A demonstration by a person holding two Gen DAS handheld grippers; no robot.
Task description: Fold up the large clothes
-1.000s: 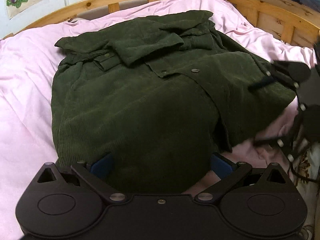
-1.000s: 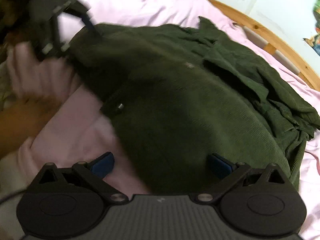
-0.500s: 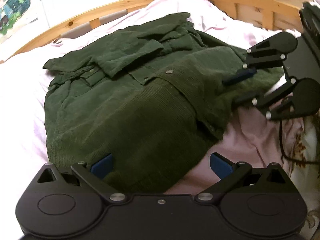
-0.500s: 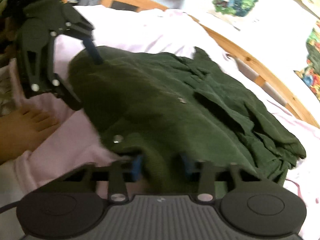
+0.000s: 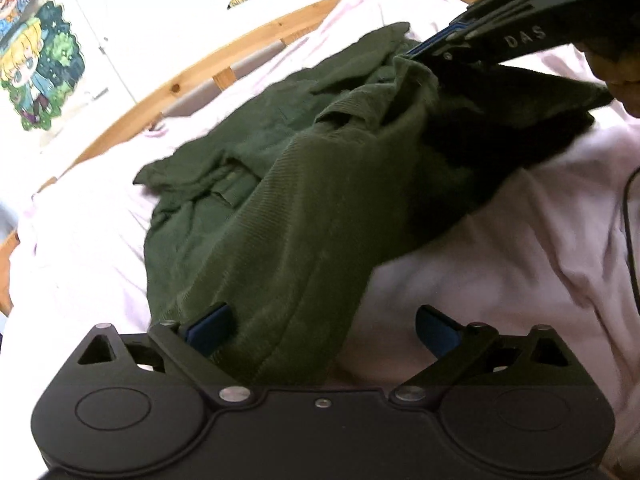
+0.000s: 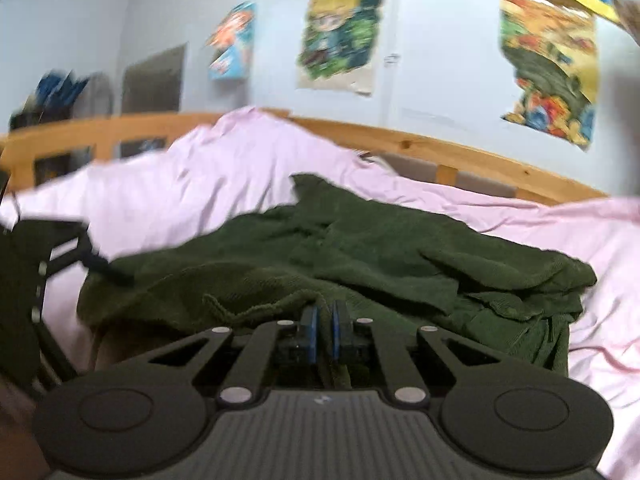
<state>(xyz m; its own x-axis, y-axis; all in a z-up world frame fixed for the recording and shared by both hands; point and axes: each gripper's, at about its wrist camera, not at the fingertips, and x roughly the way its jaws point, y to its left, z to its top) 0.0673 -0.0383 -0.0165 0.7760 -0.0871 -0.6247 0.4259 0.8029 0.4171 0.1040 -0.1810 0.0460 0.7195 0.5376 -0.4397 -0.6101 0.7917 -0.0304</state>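
Note:
A dark green corduroy shirt (image 5: 304, 200) lies on a pink bed sheet (image 5: 500, 264). My left gripper (image 5: 324, 328) is open, and the shirt's near hem lies between its blue pads. My right gripper (image 6: 324, 328) is shut on the hem of the shirt (image 6: 360, 256) and lifts it. In the left wrist view the right gripper (image 5: 424, 49) holds the raised edge at the upper right, folding it toward the collar. The left gripper (image 6: 96, 264) shows at the left of the right wrist view.
A wooden bed rail (image 5: 224, 56) runs behind the sheet. Cartoon posters (image 6: 340, 36) hang on the pale wall. A black cable (image 5: 628, 216) hangs at the right edge of the left wrist view.
My right gripper has shut on the shirt's hem and raised it up and toward the collar. The left gripper has stayed open at the near hem and its view has tilted up.

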